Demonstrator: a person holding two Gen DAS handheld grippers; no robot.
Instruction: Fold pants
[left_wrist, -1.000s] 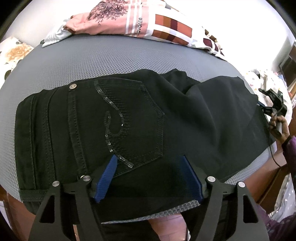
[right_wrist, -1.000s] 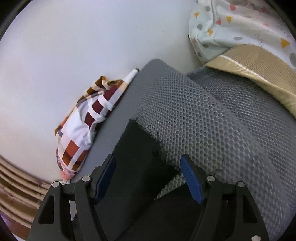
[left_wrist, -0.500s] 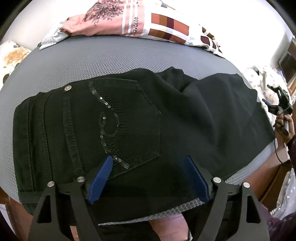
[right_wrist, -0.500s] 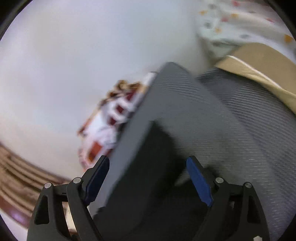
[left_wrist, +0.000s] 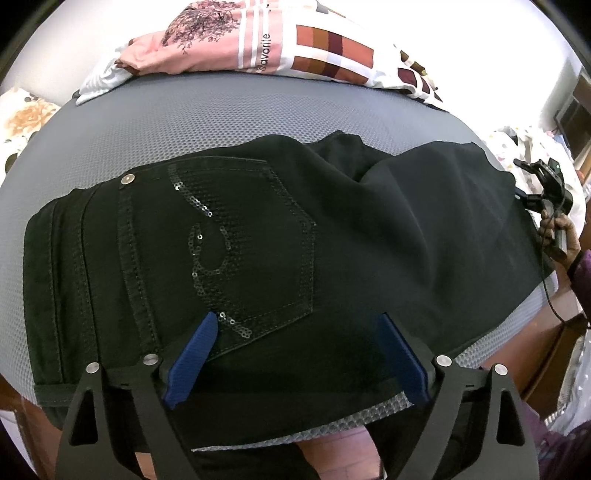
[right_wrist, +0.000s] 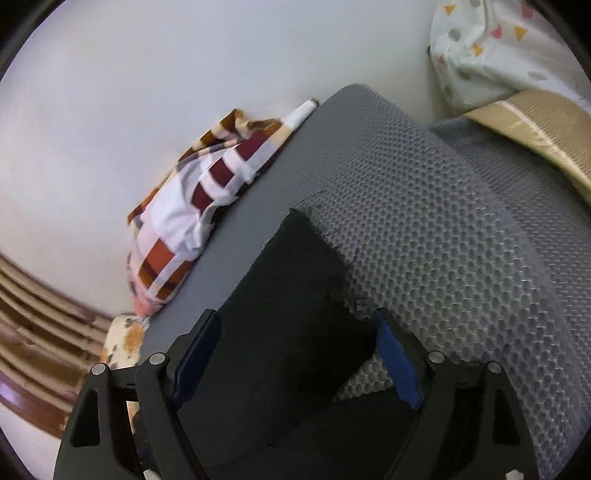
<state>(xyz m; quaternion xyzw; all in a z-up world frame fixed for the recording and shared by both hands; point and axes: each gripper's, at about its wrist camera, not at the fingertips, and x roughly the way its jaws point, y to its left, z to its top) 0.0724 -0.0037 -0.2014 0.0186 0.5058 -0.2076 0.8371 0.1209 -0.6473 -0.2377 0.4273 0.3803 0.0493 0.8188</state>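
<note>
Left wrist view: left tongs (left_wrist: 295, 354), spreading wider and pinching nothing, hang over the black pants (left_wrist: 258, 258) lying folded on the grey bed (left_wrist: 184, 122), sequined back pocket (left_wrist: 243, 240) just ahead. Only the right view shows the frayed hem (right_wrist: 325, 236) ahead of the spread, empty right tongs (right_wrist: 299, 354).

The pants (left_wrist: 280, 251) ahead of the left gripper (left_wrist: 295, 354) are showing black, with sequin swirls glinting on the back pocket (left_wrist: 240, 240). Its pads (left_wrist: 192, 362) are showing blue. The mattress (left_wrist: 184, 122) beneath is looking grey with a honeycomb weave. Beyond it, a cloth (left_wrist: 314, 48) is showing pink, white stripes and brown-maroon checks.
</note>
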